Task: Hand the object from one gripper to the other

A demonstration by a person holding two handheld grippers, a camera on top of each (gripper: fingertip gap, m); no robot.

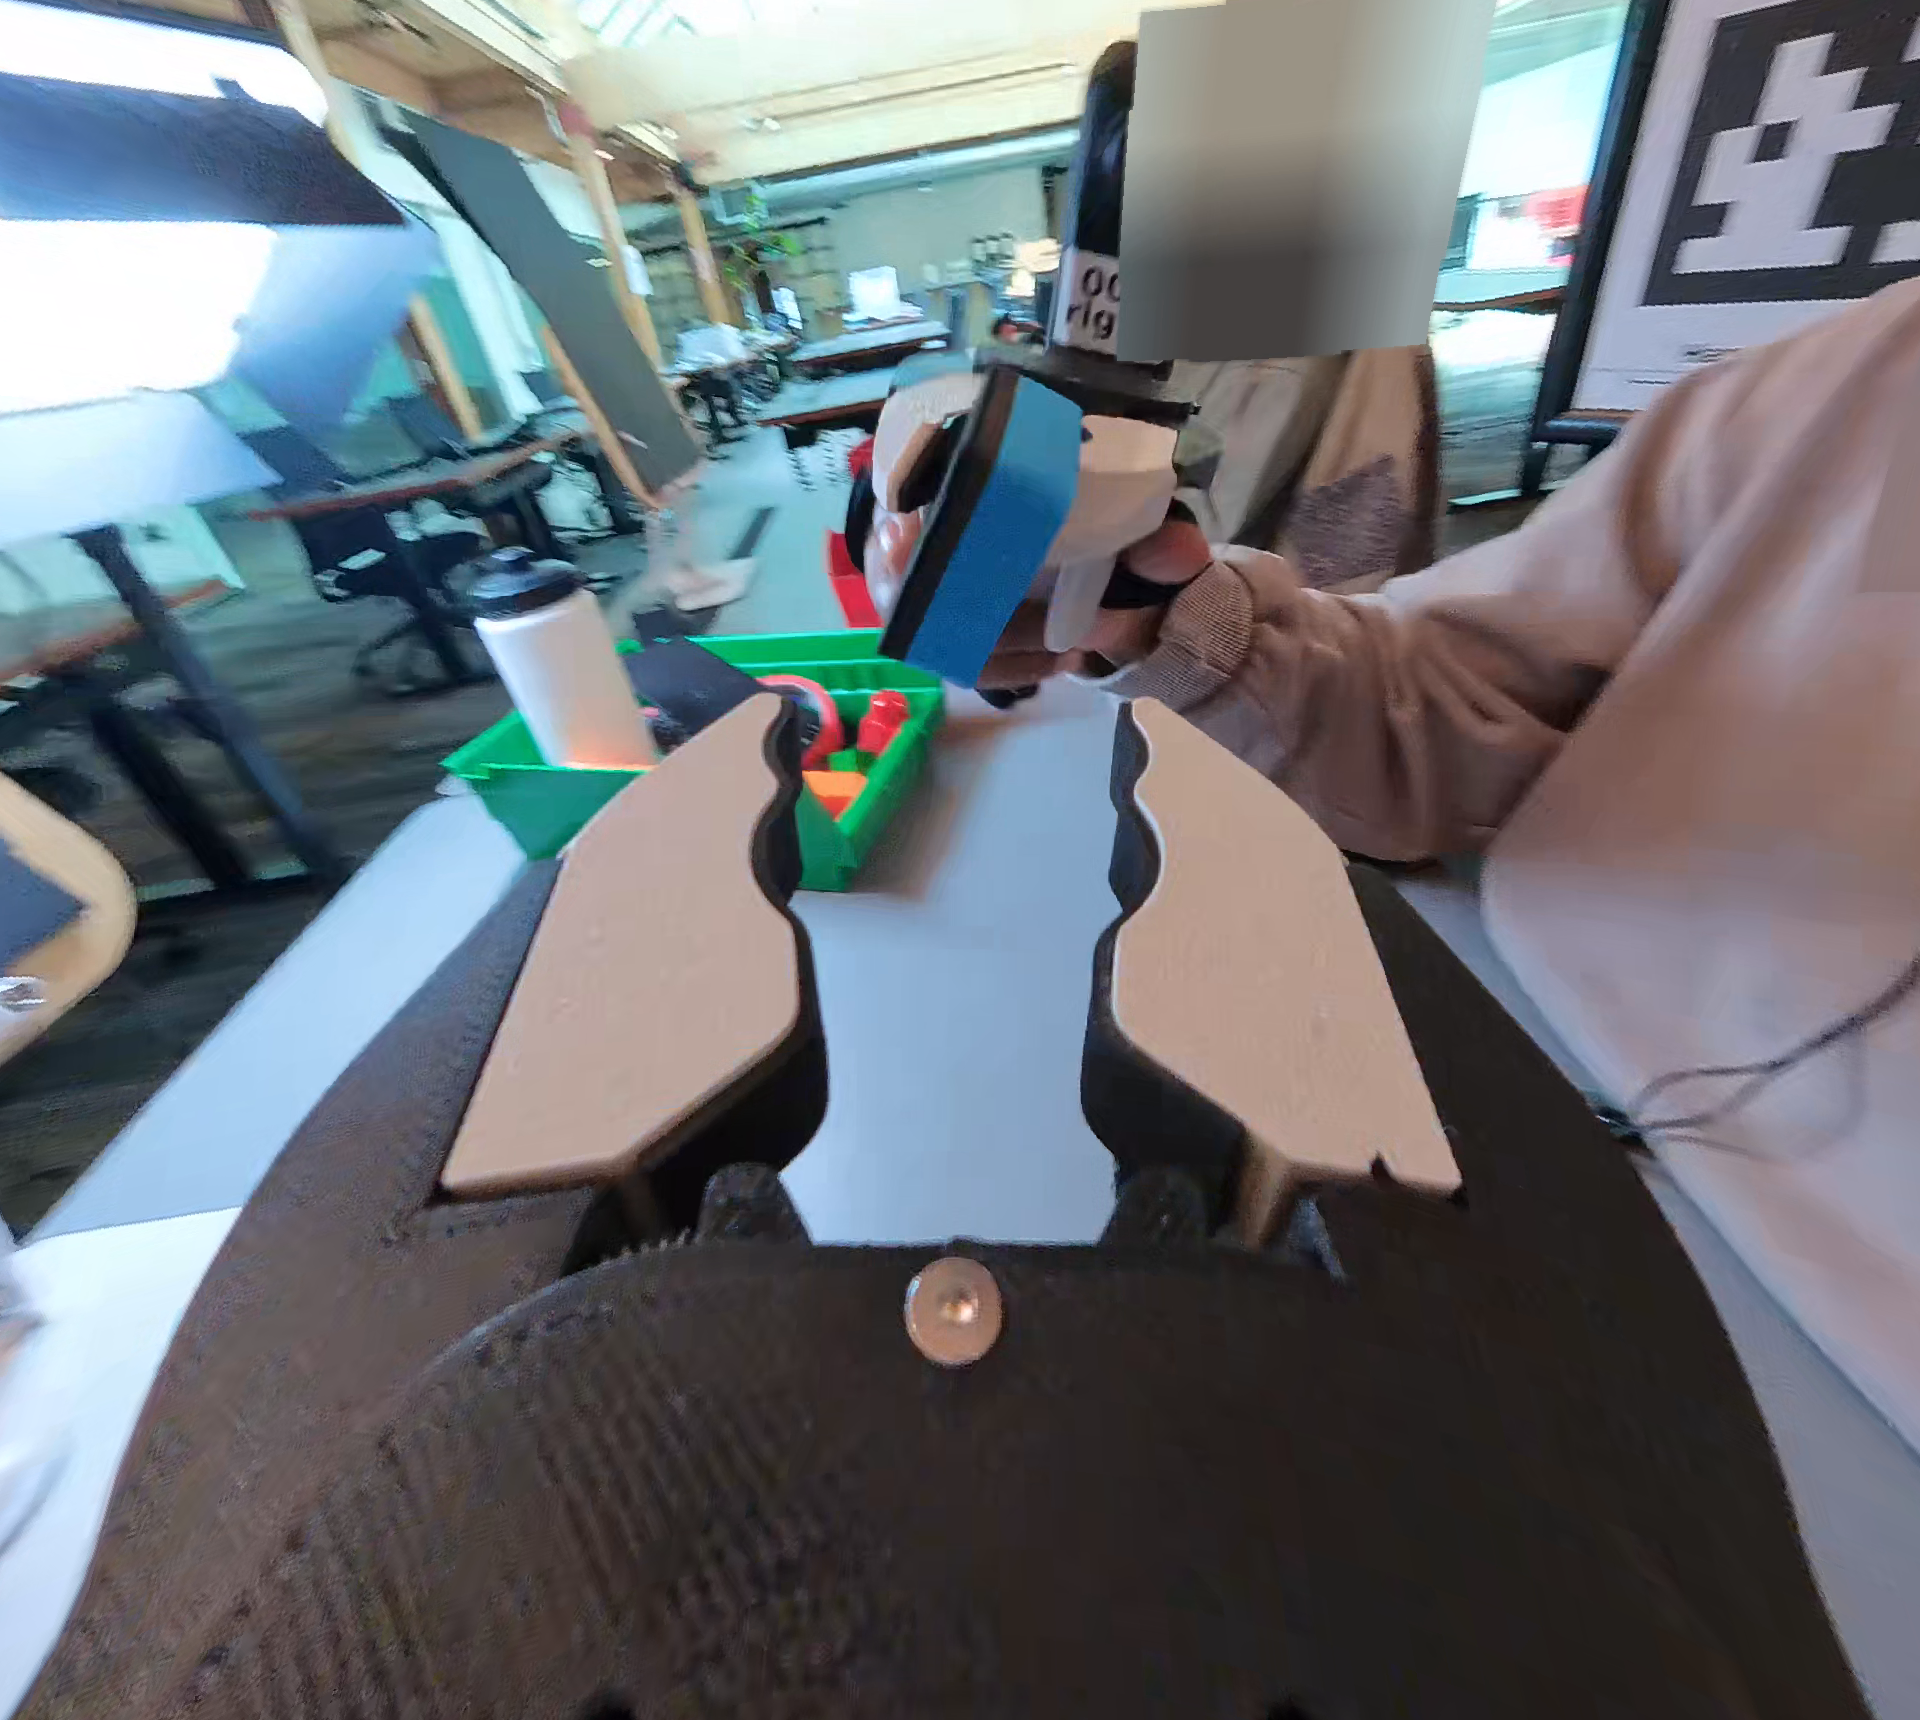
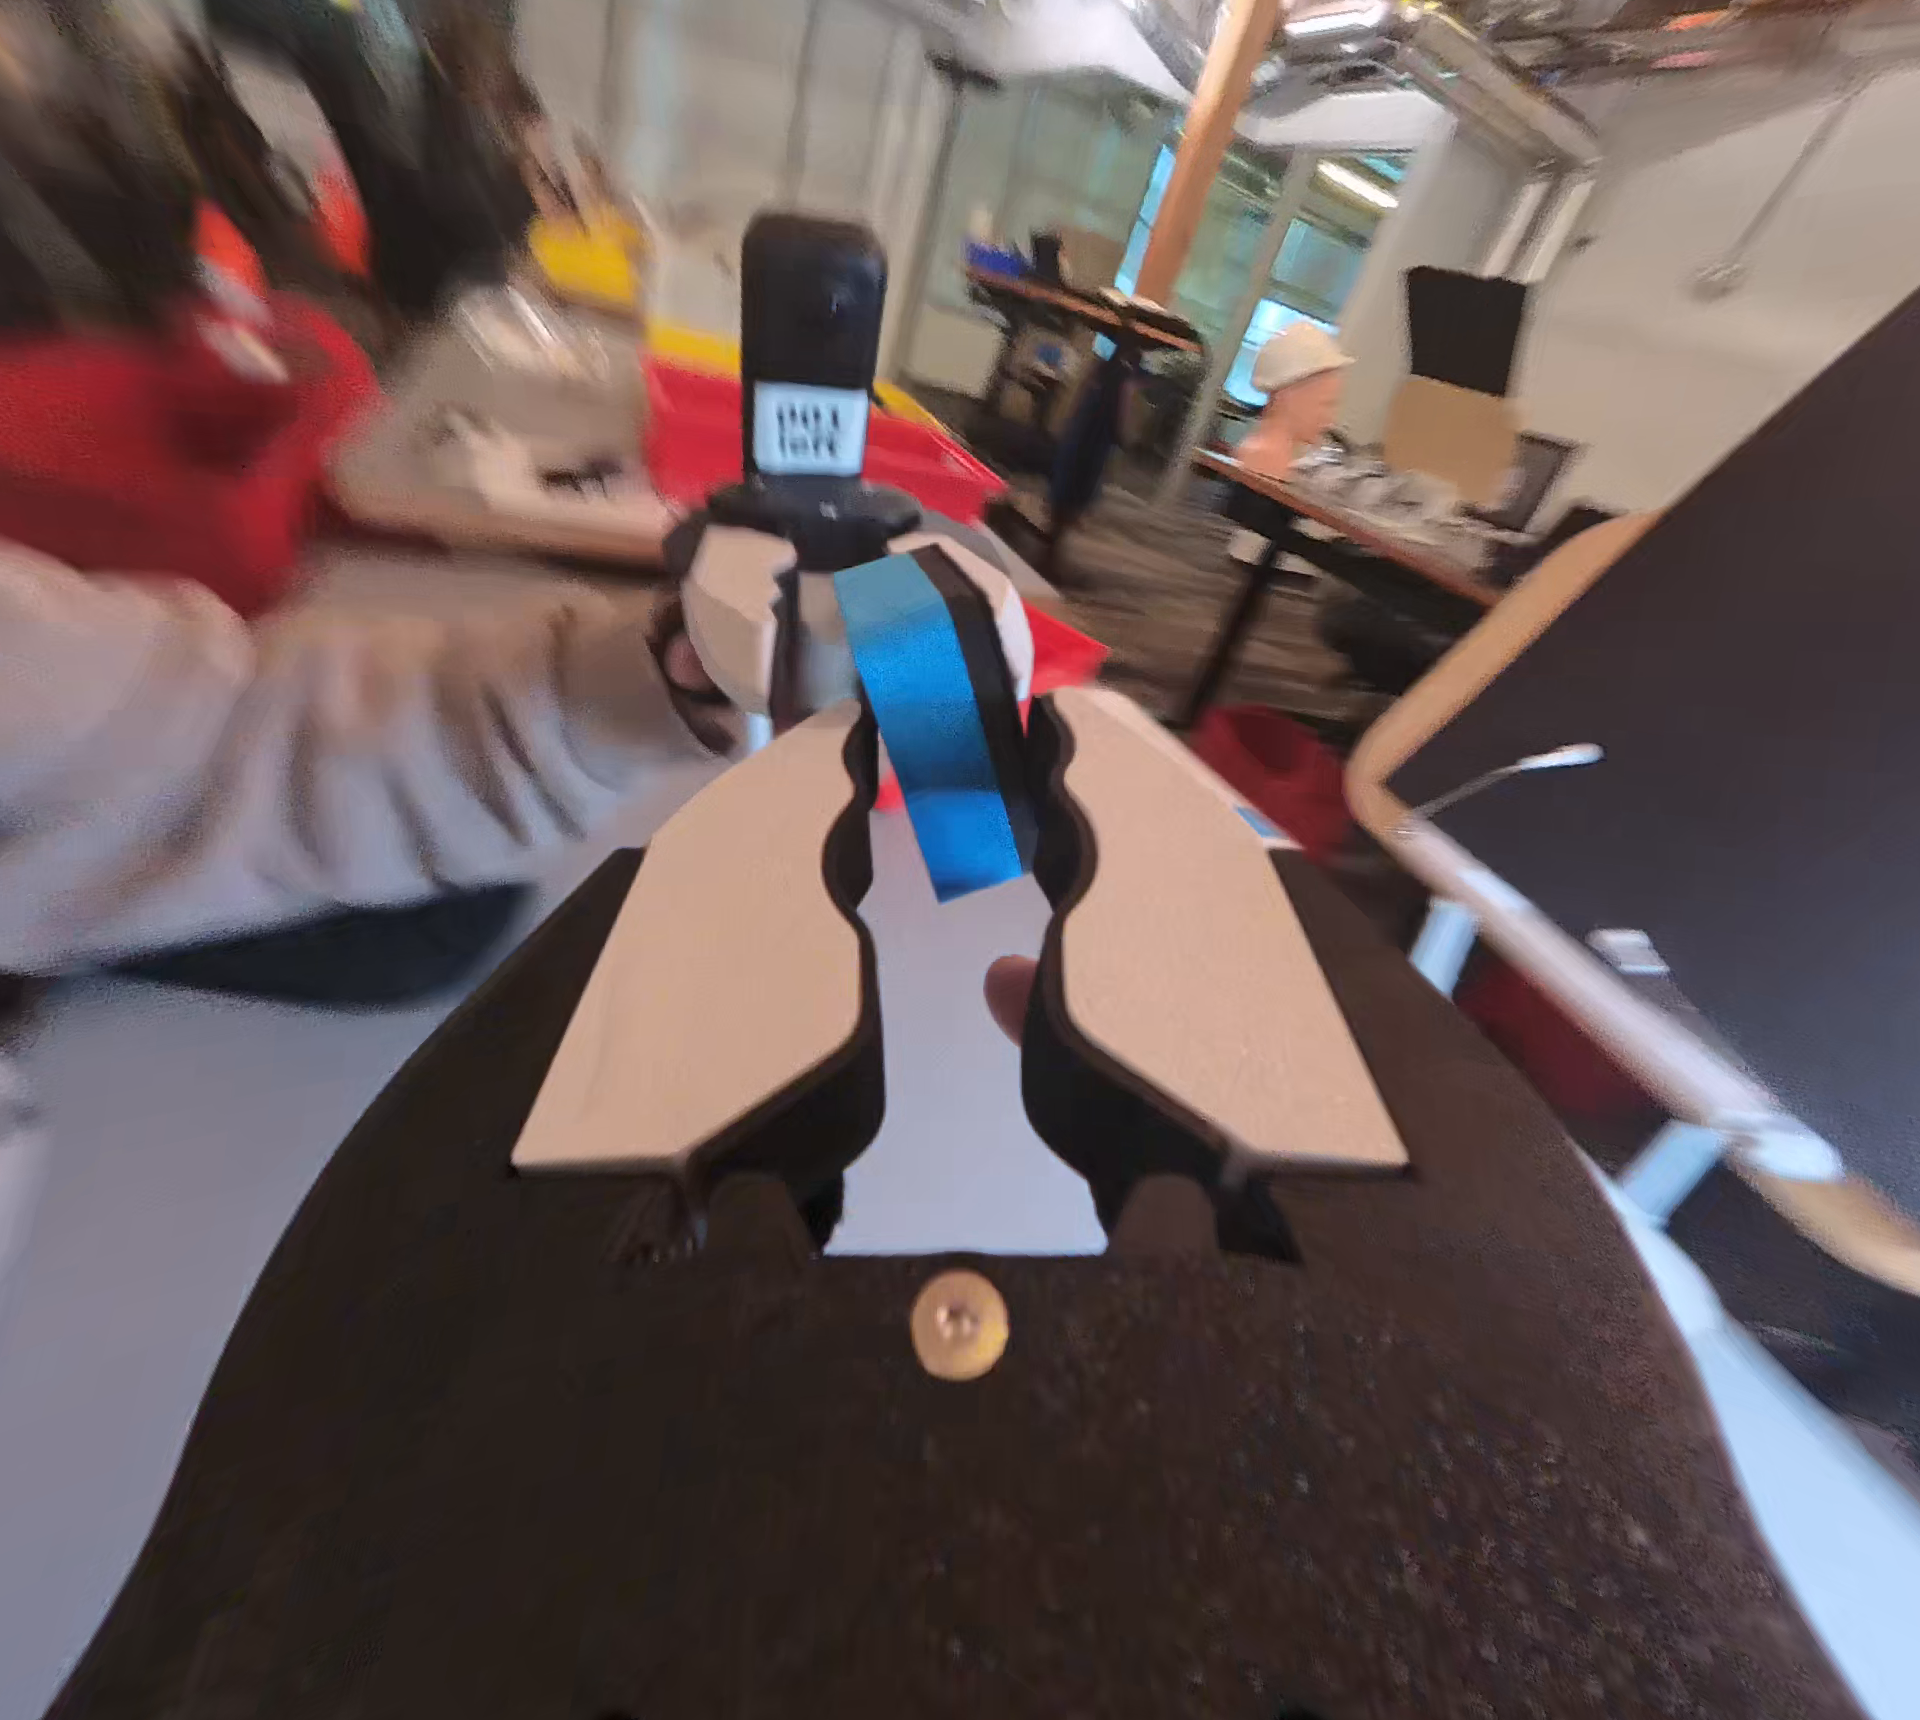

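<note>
Blue-and-black block [image 1: 987, 527] is the thing to pass, and it sits in the right tool [image 2: 951, 725], whose two fingers are pressed in on it, black layer against one finger and blue side toward the other. The left tool [image 1: 956, 720] is spread wide with nothing between its fingers, hovering over the grey counter [image 1: 935, 943].

From the left tool, the block hangs apart from the fingertips, farther off and higher, almost in line with the gap. Its long axis is tilted, the free lower end pointing down toward the left tool (the upper end is buried in the right tool's grip). That free end looks like the place to take hold.

Far left on the counter stands a green bin [image 1: 520, 797] with a white bottle [image 1: 561, 662] in it, clear of the path.
</note>
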